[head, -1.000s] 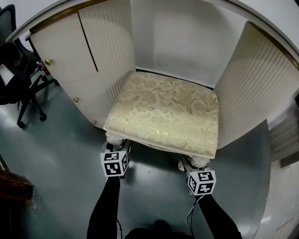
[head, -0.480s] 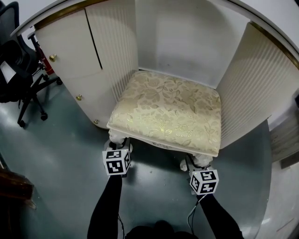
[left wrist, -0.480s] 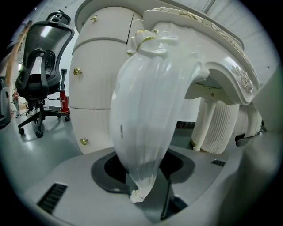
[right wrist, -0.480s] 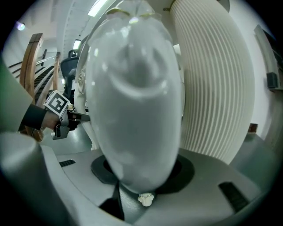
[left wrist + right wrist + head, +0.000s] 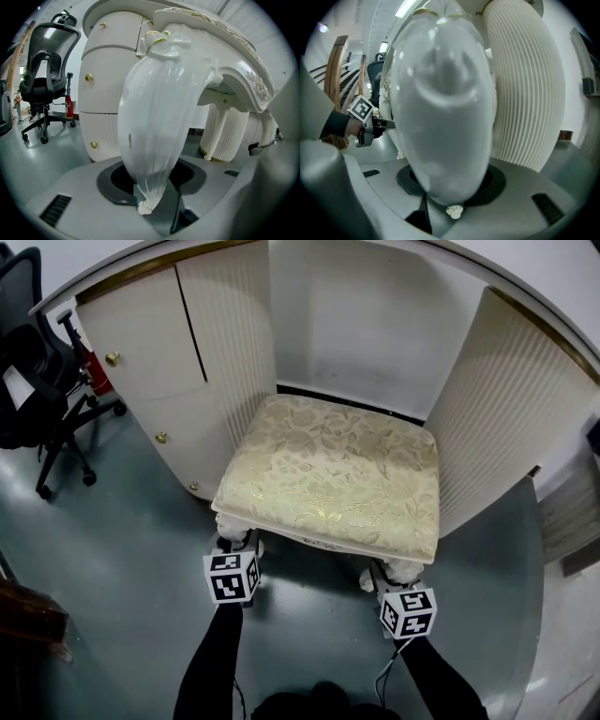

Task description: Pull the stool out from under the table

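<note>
The stool (image 5: pixel 333 474) has a gold floral cushion and white carved legs, and stands in the knee gap of a white dressing table (image 5: pixel 159 362). My left gripper (image 5: pixel 236 547) is at its front left leg (image 5: pixel 154 122), which fills the space between the jaws. My right gripper (image 5: pixel 390 577) holds the front right leg (image 5: pixel 445 117) the same way. The jaws of both grippers have just been closing, each with its leg between them. In the right gripper view the left gripper (image 5: pixel 384 124) shows at the far side of the stool.
The table's fluted panels (image 5: pixel 497 418) flank the stool closely on both sides. A black office chair (image 5: pixel 37 362) and a red extinguisher (image 5: pixel 94 371) stand at the left. A brown wooden piece (image 5: pixel 28 615) lies at the lower left on the grey floor (image 5: pixel 122 540).
Both grippers stay at the stool's front legs and the stool has not visibly moved. Only the head view has shifted a little.
</note>
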The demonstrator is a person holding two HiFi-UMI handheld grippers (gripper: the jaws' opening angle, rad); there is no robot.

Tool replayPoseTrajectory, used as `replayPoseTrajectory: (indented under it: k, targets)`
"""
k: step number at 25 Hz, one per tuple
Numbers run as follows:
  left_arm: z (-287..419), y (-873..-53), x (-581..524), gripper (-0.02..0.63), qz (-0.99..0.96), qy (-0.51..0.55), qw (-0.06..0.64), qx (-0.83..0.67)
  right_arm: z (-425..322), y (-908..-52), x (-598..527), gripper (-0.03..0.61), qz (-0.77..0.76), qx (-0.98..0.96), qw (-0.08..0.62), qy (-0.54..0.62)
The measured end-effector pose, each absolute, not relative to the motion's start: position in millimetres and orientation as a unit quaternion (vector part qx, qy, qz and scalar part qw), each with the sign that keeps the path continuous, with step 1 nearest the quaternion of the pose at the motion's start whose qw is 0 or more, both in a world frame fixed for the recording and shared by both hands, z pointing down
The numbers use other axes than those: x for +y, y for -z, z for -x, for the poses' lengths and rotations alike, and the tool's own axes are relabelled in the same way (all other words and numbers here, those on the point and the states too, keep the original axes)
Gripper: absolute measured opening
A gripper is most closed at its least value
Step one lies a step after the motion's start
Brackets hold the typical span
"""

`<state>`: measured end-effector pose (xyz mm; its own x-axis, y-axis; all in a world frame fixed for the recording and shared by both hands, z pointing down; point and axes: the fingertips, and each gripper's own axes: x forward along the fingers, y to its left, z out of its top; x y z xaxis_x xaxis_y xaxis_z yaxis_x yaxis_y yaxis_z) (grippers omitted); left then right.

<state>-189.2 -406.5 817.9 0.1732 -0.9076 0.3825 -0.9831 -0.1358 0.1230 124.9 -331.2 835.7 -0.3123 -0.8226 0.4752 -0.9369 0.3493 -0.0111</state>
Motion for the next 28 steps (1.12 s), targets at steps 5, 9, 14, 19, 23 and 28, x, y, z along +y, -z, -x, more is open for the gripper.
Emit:
replayPoseTrajectory:
  k: [5, 9, 14, 19, 23, 28]
  targets:
    - [192, -817, -422, 0.201, -0.774, -0.127, 0.178, -0.595, -113, -834, -315, 0.173, -0.587, -0.768, 0.196, -0.163]
    - [190, -816, -417, 0.201, -0.769, -0.13, 0.178, -0.599, -117, -834, -316, 0.173, -0.581, -0.772, 0.197, -0.168]
    - [189, -818, -411, 0.201, -0.764, -0.126, 0.179, -0.607, -120, -835, -319, 0.173, -0.571, -0.779, 0.2, -0.163]
    - [189, -819, -409, 0.201, -0.76, -0.127, 0.182, -0.611, -121, -836, -320, 0.173, -0.567, -0.782, 0.202, -0.163]
    - [191, -819, -410, 0.201, -0.756, -0.127, 0.185, -0.615, -120, -836, -323, 0.173, -0.562, -0.784, 0.204, -0.165]
    - [191, -817, -407, 0.201, -0.754, -0.13, 0.189, -0.616, -120, -833, -320, 0.173, -0.56, -0.785, 0.206, -0.166]
